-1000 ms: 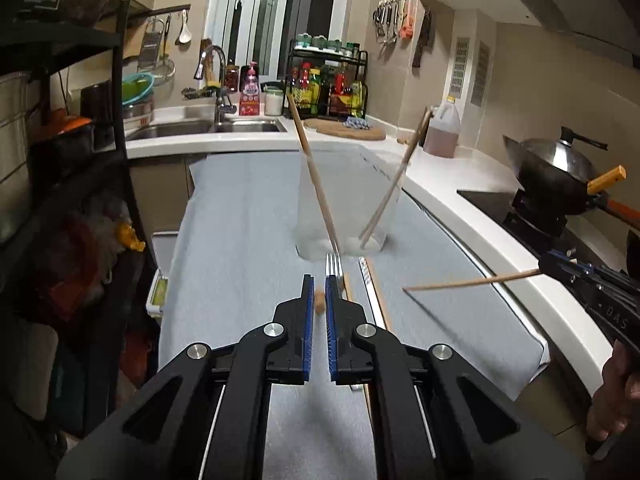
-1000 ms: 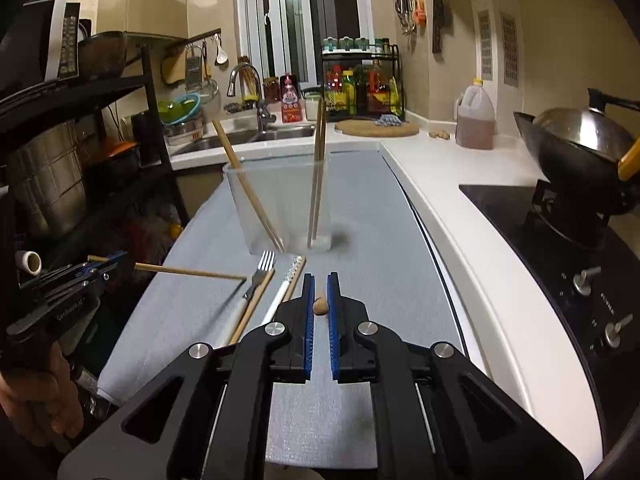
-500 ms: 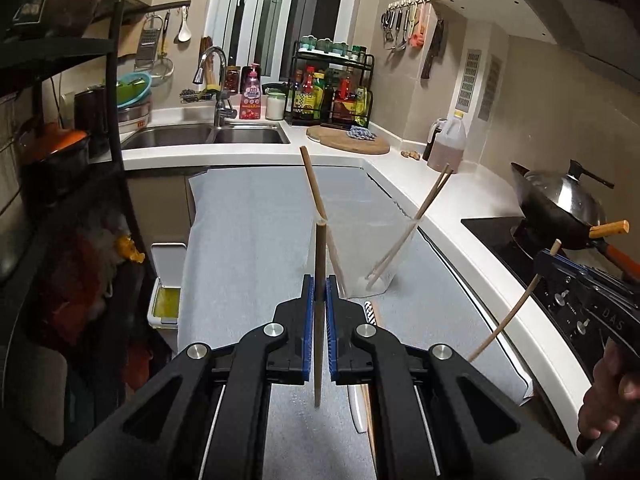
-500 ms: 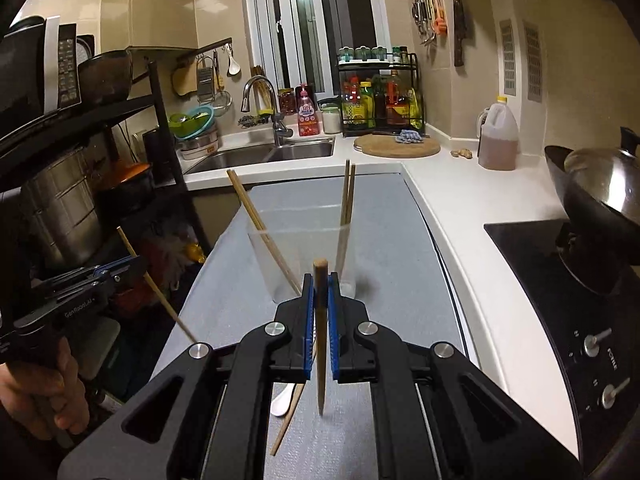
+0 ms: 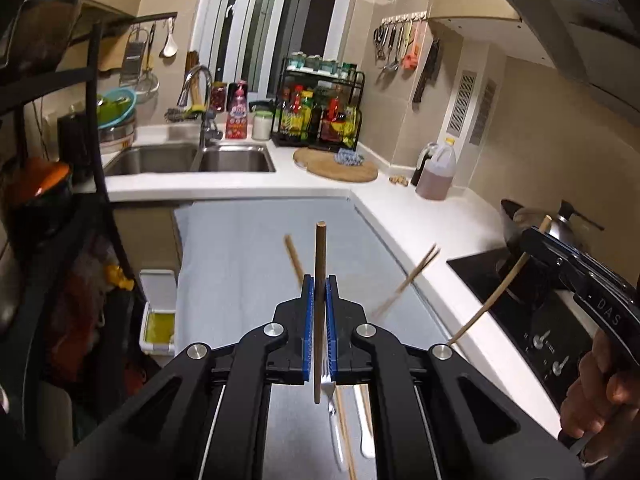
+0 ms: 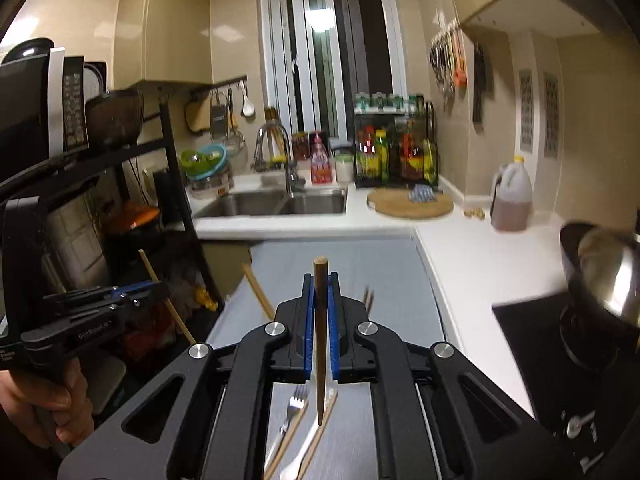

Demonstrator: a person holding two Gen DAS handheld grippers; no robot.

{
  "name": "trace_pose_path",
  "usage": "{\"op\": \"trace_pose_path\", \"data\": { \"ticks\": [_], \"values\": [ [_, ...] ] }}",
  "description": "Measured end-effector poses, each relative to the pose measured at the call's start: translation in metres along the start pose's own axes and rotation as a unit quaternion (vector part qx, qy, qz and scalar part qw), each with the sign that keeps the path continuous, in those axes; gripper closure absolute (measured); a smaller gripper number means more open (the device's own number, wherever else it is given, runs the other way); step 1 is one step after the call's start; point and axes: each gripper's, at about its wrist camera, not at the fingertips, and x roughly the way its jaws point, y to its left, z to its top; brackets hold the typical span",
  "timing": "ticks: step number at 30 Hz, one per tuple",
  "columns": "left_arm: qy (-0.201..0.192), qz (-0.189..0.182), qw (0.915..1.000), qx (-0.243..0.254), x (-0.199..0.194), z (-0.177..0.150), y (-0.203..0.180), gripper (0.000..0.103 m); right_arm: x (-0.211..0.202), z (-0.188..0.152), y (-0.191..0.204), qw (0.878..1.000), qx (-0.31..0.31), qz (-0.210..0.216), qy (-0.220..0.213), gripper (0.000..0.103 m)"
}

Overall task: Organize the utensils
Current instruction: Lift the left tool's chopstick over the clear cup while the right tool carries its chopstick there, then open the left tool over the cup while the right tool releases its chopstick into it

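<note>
1. Left gripper (image 5: 319, 300): clenched on a wooden chopstick (image 5: 319, 264). The stick is pinched between the blue pads and held above the grey mat (image 5: 240, 256), upright in the left wrist view: blunt end up, tip down, long axis crossing the line of the fingers.
2. Centre of the mat: two or three chopsticks lean outward as if in a clear cup; the cup itself cannot be made out. A fork (image 6: 294, 408), another chopstick (image 6: 320, 432) and a white utensil (image 5: 366, 436) lie flat on the mat, under the grippers.
3. Right gripper (image 6: 321, 304): clenched on a darker chopstick (image 6: 321, 320), likewise upright, narrow tip down.
4. Risk, in the inspector's judgement: each stick is pinched at one narrow band and could pivot or slip if swung fast.
5. Risk: two sticks brought toward the leaning ones together could clash with each other or strike those sticks, tipping whatever holds them.
6. Risk: the container's edge is hard to see, so a tip could land outside it and drop onto the mat.
</note>
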Motion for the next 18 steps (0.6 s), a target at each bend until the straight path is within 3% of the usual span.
{"op": "trace_pose_path", "data": {
  "ticks": [4, 9, 12, 18],
  "values": [
    [-0.016, -0.004, 0.9998, 0.006, 0.013, 0.046, -0.010, 0.097, 0.013, 0.045, 0.007, 0.999, -0.014, -0.001, -0.036, 0.097],
    [-0.023, -0.015, 0.9996, -0.009, 0.039, 0.081, -0.011, 0.097, 0.042, 0.070, 0.003, 0.998, -0.018, -0.004, -0.055, 0.097],
    [-0.019, -0.014, 0.9997, -0.012, 0.066, 0.086, -0.011, 0.097, 0.065, 0.069, -0.001, 0.999, -0.020, -0.006, -0.050, 0.097],
    [0.024, 0.000, 0.9997, 0.006, 0.118, 0.065, -0.016, 0.097, 0.119, 0.037, -0.019, 1.000, -0.011, -0.008, -0.004, 0.097]
  ]
}}
